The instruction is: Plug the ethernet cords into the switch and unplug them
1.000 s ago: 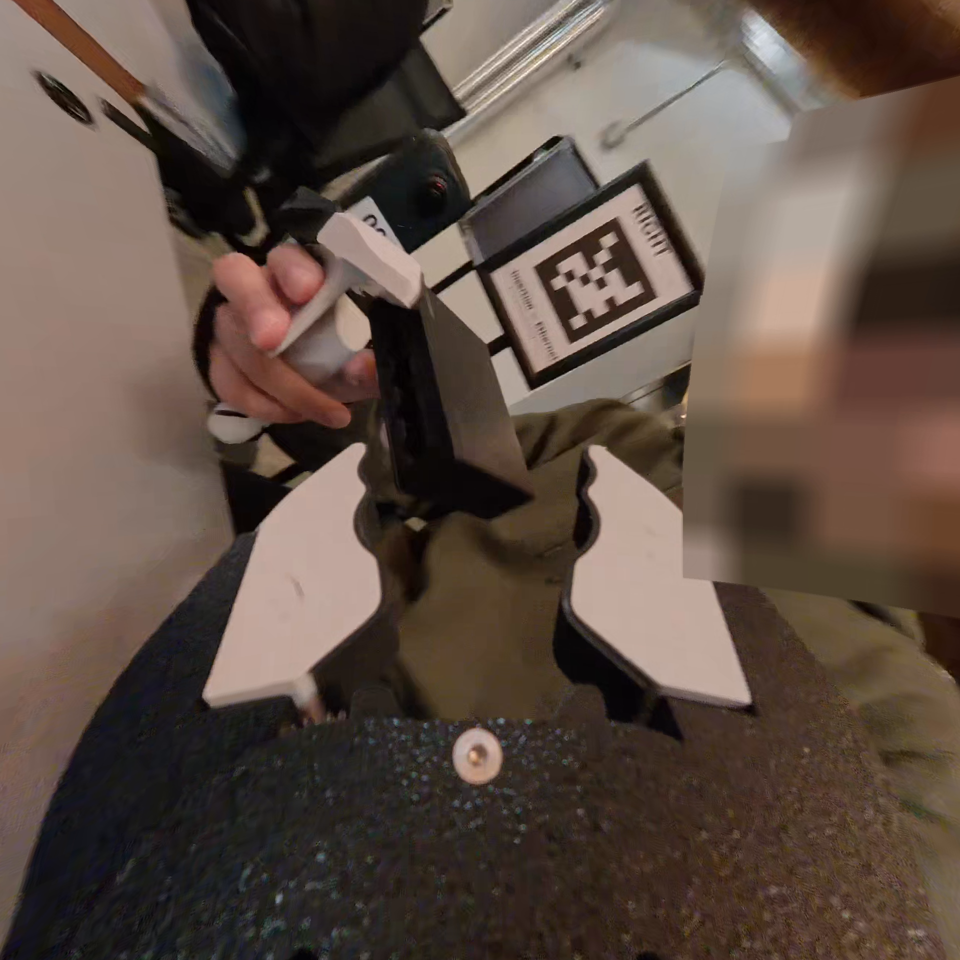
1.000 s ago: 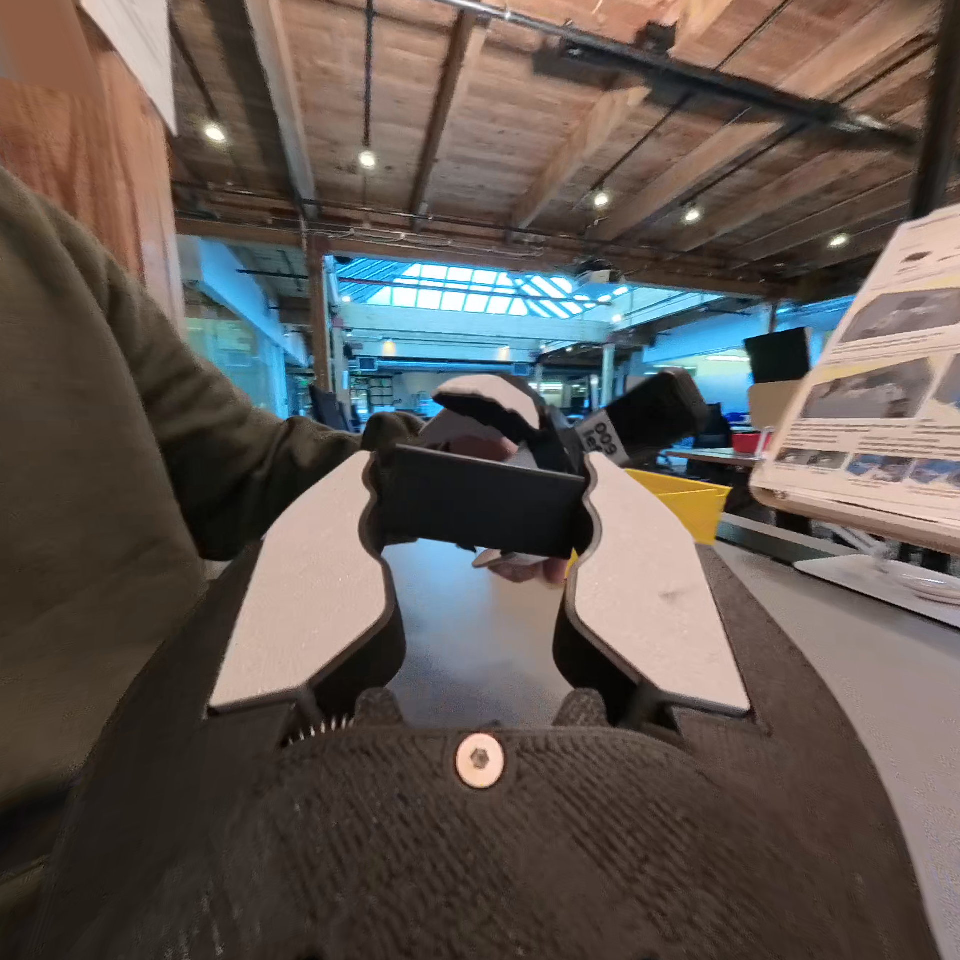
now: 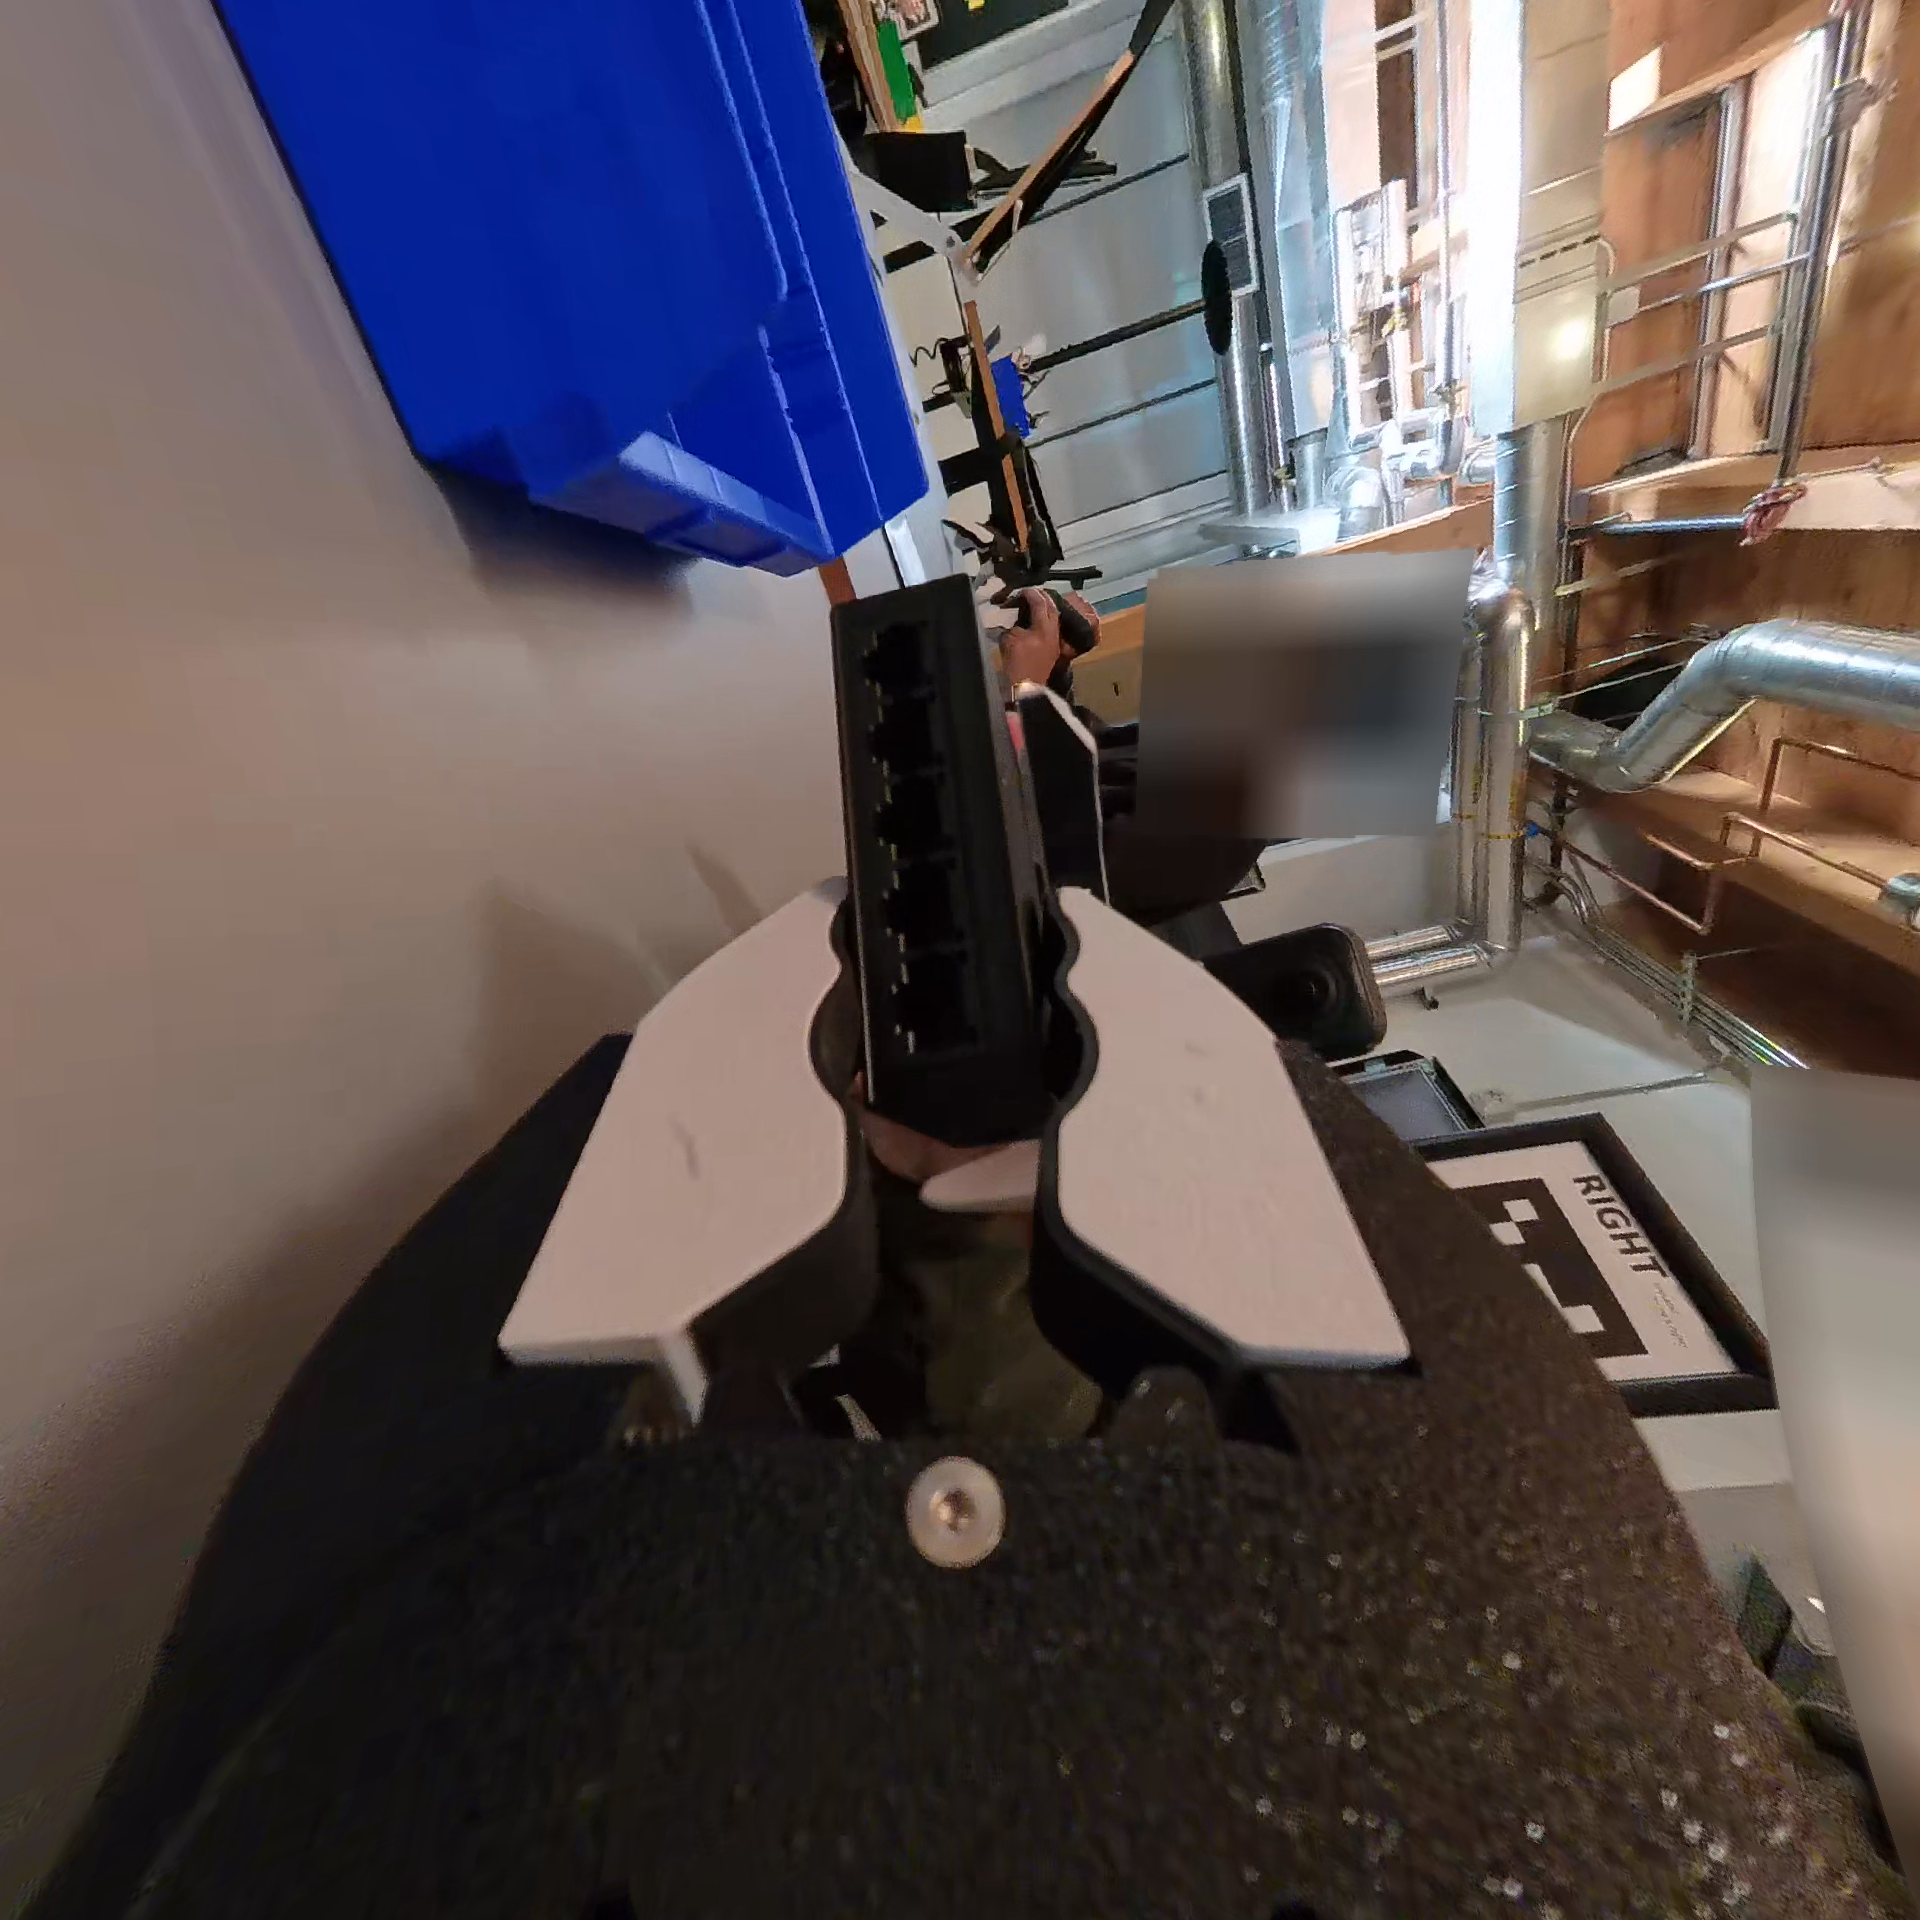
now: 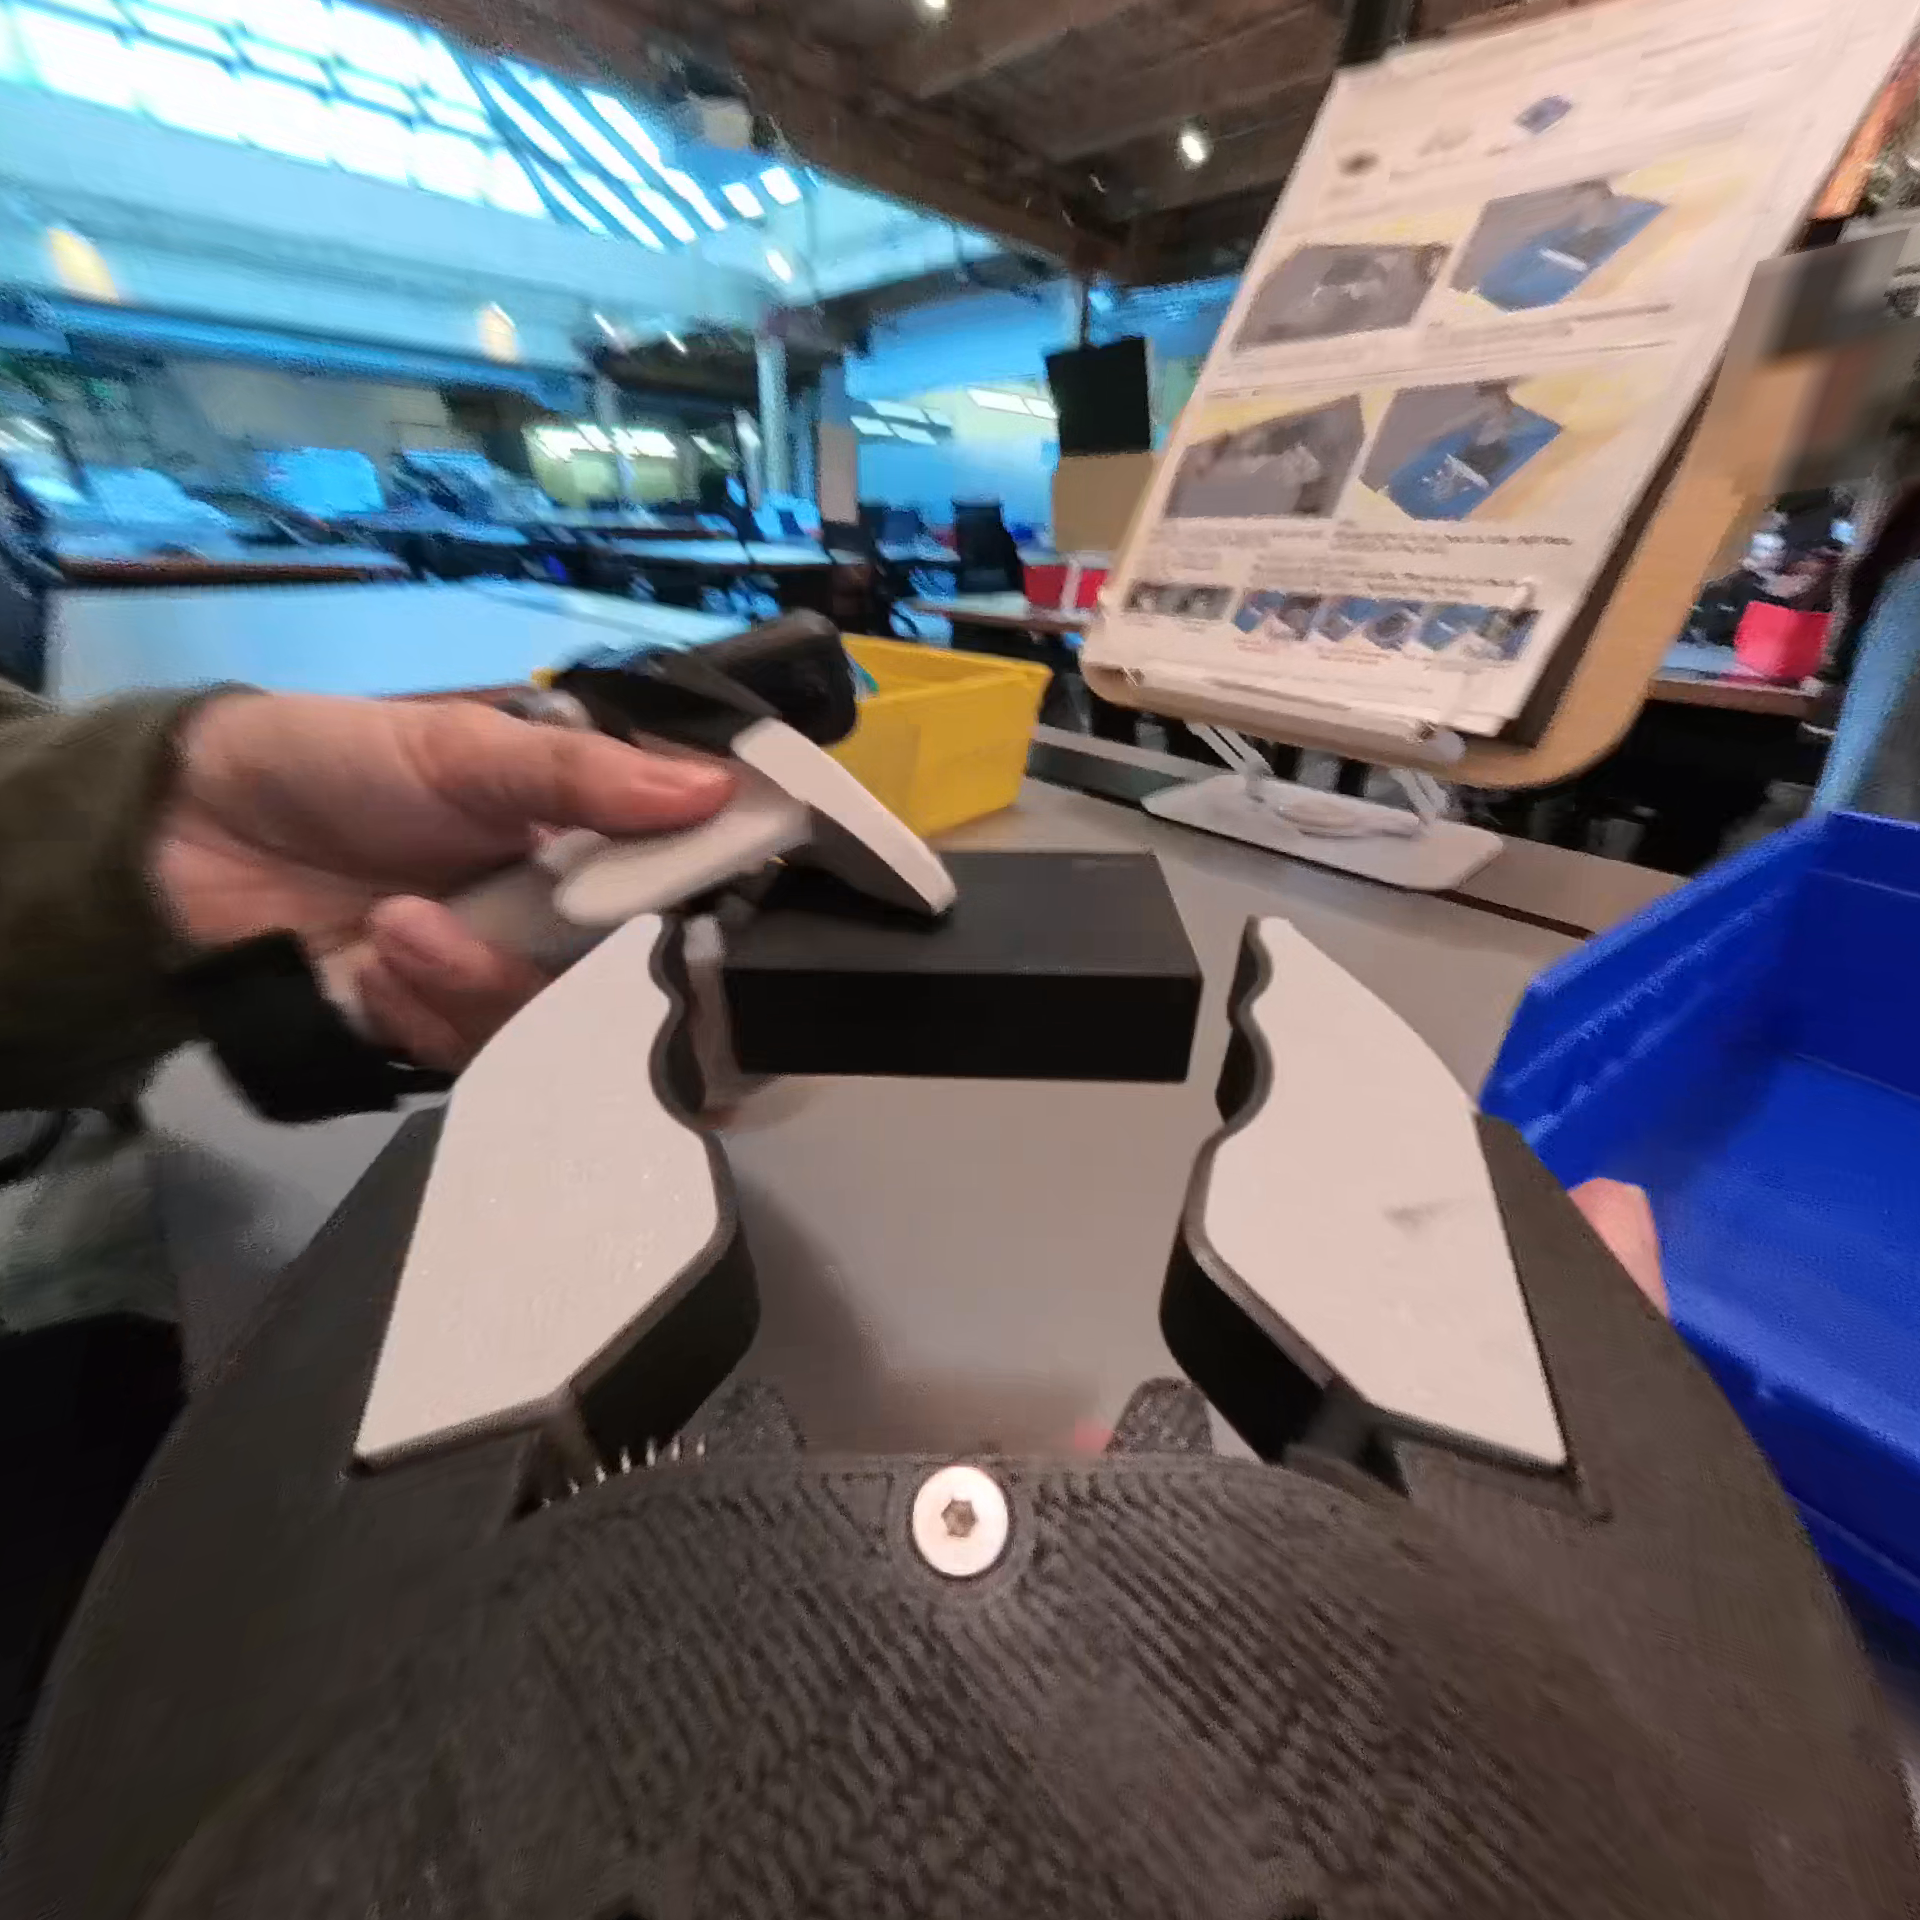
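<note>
I hold the black rectangular plastic switch (image 3: 940,873) in my left gripper (image 3: 951,961), whose white fingers (image 3: 727,1122) are closed on its two broad faces near one end. The grip takes the flat sides, which I judge leaves the port face clear: in the left wrist view the row of sockets faces my camera, unobstructed and empty. No ethernet cord is visible in either view, so I judge that no plugging is under way.

In the right wrist view, my right gripper (image 4: 956,997) stands spread, with the switch (image 4: 961,977) lying between its fingers (image 4: 561,1164). The right-hand finger stands apart from the box; at the left-hand finger I cannot tell whether there is contact. The left gripper (image 4: 810,831) shows there from the side, held by my left hand (image 4: 416,831), one finger lying across the top of the box and its partner only partly seen below.

The switch appears to be just above the grey table (image 4: 966,1226), or resting on it; I cannot tell which. A blue plastic bin (image 4: 1745,1143) sits just beside my right gripper. Farther back stand a yellow plastic bin (image 4: 945,727) and a tilted board holding a printed instruction sheet (image 4: 1403,416).

My assessment: this is a hand-over or positioning step, with the port face kept open for the cords.
</note>
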The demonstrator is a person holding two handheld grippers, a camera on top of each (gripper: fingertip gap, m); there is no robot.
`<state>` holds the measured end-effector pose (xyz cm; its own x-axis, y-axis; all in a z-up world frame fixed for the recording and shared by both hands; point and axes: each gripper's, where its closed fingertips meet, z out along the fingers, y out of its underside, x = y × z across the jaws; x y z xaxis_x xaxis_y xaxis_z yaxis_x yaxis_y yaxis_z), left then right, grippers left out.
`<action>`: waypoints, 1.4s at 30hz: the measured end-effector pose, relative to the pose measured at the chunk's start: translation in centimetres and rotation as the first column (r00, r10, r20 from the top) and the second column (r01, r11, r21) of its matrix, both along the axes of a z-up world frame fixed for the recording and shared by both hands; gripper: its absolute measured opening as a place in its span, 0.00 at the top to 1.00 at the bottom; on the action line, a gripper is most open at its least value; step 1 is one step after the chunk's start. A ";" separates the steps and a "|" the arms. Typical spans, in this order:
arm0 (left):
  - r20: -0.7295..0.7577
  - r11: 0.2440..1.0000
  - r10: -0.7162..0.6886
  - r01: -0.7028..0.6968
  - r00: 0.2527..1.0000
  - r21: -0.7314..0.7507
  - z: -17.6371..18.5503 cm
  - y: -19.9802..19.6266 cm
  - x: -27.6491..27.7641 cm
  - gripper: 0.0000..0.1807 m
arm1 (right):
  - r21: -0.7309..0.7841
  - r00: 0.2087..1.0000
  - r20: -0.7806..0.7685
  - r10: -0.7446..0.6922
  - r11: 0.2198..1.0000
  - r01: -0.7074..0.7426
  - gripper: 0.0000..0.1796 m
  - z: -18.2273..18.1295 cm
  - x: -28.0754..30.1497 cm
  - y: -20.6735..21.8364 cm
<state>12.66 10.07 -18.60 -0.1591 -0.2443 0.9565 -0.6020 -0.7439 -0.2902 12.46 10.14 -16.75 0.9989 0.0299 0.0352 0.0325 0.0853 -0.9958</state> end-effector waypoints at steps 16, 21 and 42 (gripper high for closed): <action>0.152 0.935 -0.352 0.341 0.924 0.097 2.8 -4.8 -2.4 0.70 | 0.185 0.930 -0.033 0.366 0.917 -0.354 0.39 3.2 -2.4 -3.8; 0.073 0.867 -0.493 0.497 0.867 -0.044 1.4 -6.3 -2.5 0.65 | 0.251 0.893 -0.052 0.447 0.872 -0.421 0.44 3.6 -3.3 -4.1; 0.303 0.940 -0.313 0.340 0.900 -0.039 1.4 -4.3 -1.1 0.89 | -0.101 0.932 0.059 0.357 0.931 -0.351 0.65 -2.7 -3.4 -1.9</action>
<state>11.58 5.78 -17.20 -0.4874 -0.0478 0.8719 -0.7154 -0.5506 -0.4301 9.01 8.28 -19.40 0.9174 0.3875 0.0909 0.0913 0.0175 -0.9957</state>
